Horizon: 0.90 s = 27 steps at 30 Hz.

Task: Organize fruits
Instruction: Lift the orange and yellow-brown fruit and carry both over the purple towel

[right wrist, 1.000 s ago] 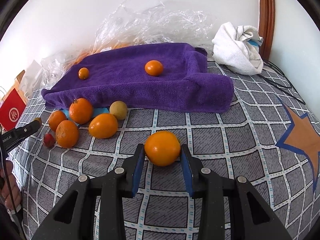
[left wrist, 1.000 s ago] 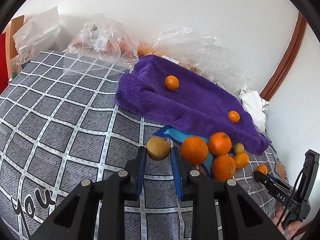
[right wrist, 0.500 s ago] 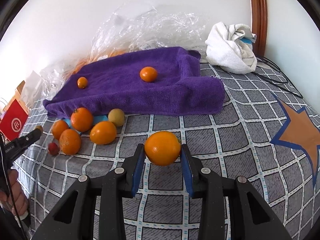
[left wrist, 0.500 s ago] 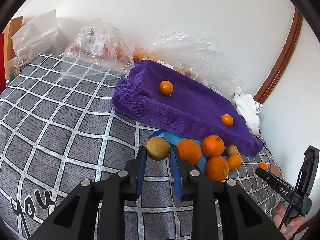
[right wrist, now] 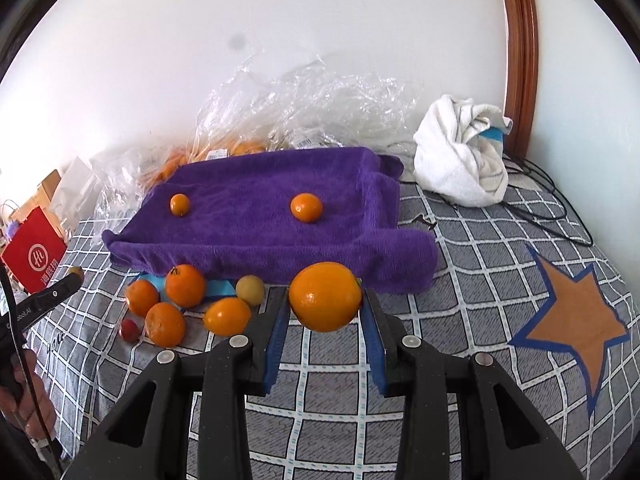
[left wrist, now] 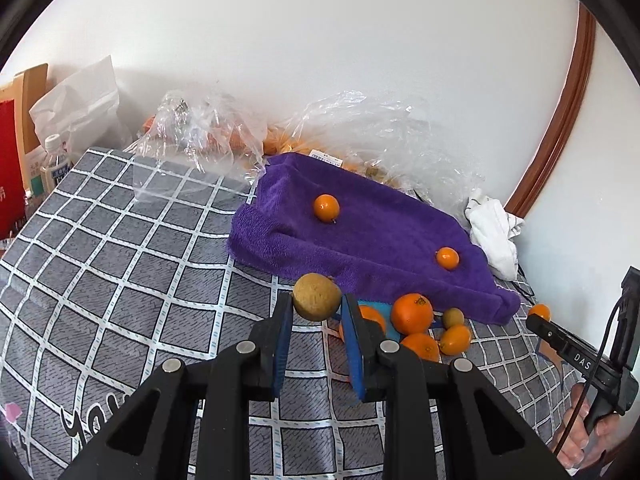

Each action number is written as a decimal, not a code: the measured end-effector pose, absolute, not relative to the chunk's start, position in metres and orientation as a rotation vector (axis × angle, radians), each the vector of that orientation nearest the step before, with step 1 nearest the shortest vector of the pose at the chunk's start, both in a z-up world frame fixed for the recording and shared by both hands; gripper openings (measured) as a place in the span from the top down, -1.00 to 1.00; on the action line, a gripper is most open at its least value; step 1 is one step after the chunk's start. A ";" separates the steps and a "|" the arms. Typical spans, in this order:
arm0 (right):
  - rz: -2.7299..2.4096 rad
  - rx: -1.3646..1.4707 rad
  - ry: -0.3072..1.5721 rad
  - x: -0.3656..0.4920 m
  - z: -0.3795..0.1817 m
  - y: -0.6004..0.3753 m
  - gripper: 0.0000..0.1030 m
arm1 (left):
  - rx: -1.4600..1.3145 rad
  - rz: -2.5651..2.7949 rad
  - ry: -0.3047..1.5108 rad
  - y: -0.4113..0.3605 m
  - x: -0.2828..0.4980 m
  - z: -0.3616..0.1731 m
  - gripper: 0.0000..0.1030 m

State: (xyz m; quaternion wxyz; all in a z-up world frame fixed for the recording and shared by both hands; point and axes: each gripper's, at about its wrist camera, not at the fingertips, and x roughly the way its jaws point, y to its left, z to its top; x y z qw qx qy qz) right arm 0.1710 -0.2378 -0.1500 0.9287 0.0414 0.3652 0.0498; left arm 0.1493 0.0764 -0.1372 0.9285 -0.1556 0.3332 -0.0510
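Both tongs have lifted their fruit off the bed: left tongs (left wrist: pixel 316 312) clench a brown fruit (left wrist: pixel 317 297), right tongs (right wrist: pixel 325 312) clench an orange (right wrist: pixel 325 297), likely bound for the purple towel (right wrist: pixel 256 224).

Towel (right wrist: pixel 256 216): purple cloth, plush, matt.
Bedcover (right wrist: pixel 460 292): grey checked cloth, matt.
Bags (right wrist: pixel 304 108): clear plastic, crinkled, glossy.
Orange (right wrist: pixel 325 297): smooth, slightly glossy peel.
Brown fruit (left wrist: pixel 317 297): rough, matt skin.
Door frame (right wrist: pixel 518 52): polished wood.
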 end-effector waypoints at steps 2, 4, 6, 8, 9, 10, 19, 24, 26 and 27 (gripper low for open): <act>0.103 0.093 0.747 0.173 -0.149 -0.238 0.31 | -0.299 -0.095 0.680 0.073 0.149 -0.132 0.54; 0.109 0.101 0.747 0.175 -0.148 -0.237 0.31 | -0.305 -0.099 0.683 0.072 0.148 -0.128 0.54; 0.111 0.096 0.745 0.177 -0.146 -0.236 0.31 | -0.307 -0.089 0.681 0.071 0.148 -0.123 0.54; 0.110 0.092 0.740 0.177 -0.143 -0.235 0.31 | -0.305 -0.088 0.679 0.069 0.148 -0.119 0.54; 0.110 0.096 0.737 0.177 -0.142 -0.235 0.31 | -0.302 -0.087 0.681 0.068 0.148 -0.117 0.54; 0.111 0.102 0.737 0.177 -0.140 -0.235 0.31 | -0.296 -0.089 0.681 0.066 0.149 -0.115 0.54; 0.127 0.114 0.734 0.175 -0.139 -0.229 0.31 | -0.293 -0.102 0.670 0.059 0.156 -0.100 0.54; 0.126 0.104 0.729 0.182 -0.138 -0.226 0.31 | -0.267 -0.096 0.665 0.056 0.163 -0.092 0.54; 0.128 0.111 0.728 0.185 -0.136 -0.226 0.31 | -0.258 -0.099 0.657 0.055 0.166 -0.089 0.54; 0.130 0.112 0.724 0.186 -0.135 -0.226 0.31 | -0.255 -0.099 0.653 0.055 0.168 -0.088 0.54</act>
